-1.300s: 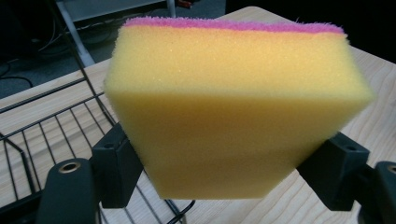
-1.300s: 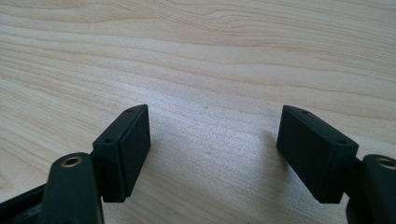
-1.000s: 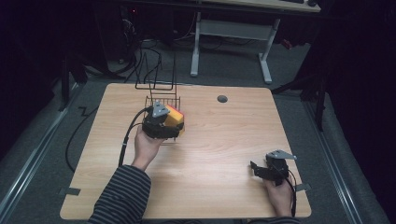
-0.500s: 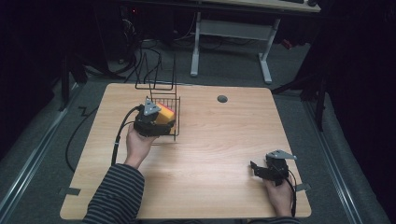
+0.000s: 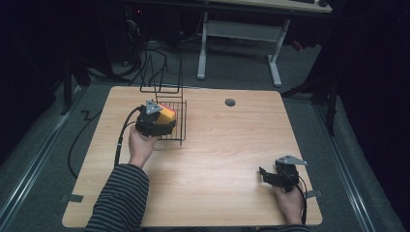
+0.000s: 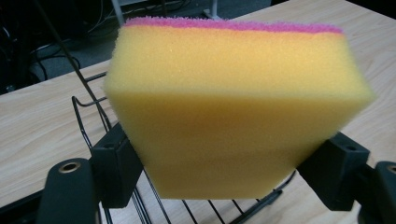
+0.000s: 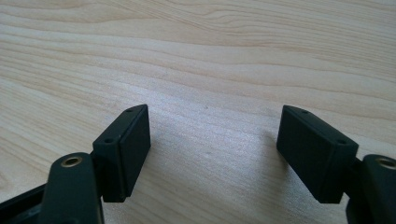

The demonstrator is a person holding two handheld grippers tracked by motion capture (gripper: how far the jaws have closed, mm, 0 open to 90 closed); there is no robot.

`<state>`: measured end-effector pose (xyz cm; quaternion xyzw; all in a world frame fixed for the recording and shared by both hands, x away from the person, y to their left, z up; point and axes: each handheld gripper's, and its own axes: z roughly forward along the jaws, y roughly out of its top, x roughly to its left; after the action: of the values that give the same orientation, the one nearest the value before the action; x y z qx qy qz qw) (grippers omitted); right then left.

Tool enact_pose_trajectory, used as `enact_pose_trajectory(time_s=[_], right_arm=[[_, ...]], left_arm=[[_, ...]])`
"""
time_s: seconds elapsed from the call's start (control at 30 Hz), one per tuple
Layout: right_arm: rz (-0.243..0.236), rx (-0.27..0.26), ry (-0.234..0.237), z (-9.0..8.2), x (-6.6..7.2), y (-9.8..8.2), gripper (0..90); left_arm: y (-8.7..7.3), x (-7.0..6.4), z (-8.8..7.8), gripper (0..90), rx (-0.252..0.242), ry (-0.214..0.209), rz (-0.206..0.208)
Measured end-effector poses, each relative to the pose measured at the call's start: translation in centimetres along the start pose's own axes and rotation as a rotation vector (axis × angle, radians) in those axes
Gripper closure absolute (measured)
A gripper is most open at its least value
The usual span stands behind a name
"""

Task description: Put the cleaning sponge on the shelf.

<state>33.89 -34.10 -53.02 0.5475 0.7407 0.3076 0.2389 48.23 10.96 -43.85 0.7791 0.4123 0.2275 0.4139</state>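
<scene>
Fingers of my left gripper (image 6: 219, 186) clench the yellow sponge (image 6: 233, 112) above the wire rack (image 5: 171, 123), my right gripper (image 7: 215, 154) idle, gaping; releasing off-centre could snag it on the rim

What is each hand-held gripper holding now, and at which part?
The left hand-held gripper clamps the yellow sponge by its two opposite side faces, above the wire basket. The right hand-held gripper is open, holding nothing.

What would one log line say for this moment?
left gripper: shut on sponge | sponge: over wire rack | right gripper: open, on table
</scene>
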Motion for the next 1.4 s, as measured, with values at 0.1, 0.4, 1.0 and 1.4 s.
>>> enact_pose_trajectory(time_s=[0.1, 0.4, 1.0, 1.4], right_arm=[[0.000, 0.000, 0.000, 0.0, 0.0, 0.0, 26.3], [0.000, 0.000, 0.000, 0.0, 0.0, 0.0, 26.3], [0.000, 0.000, 0.000, 0.0, 0.0, 0.0, 26.3], [0.000, 0.000, 0.000, 0.0, 0.0, 0.0, 26.3]], left_arm=[[0.0, 0.2, 0.6, 24.1, 0.006, 0.004, -0.010], [-0.5, 0.7, 2.5, 24.1, 0.035, 0.006, -0.045], [-0.8, 1.1, 3.5, 23.4, 0.033, 0.017, -0.079], [-0.9, 1.1, 3.8, 20.0, 0.034, 0.013, -0.095]])
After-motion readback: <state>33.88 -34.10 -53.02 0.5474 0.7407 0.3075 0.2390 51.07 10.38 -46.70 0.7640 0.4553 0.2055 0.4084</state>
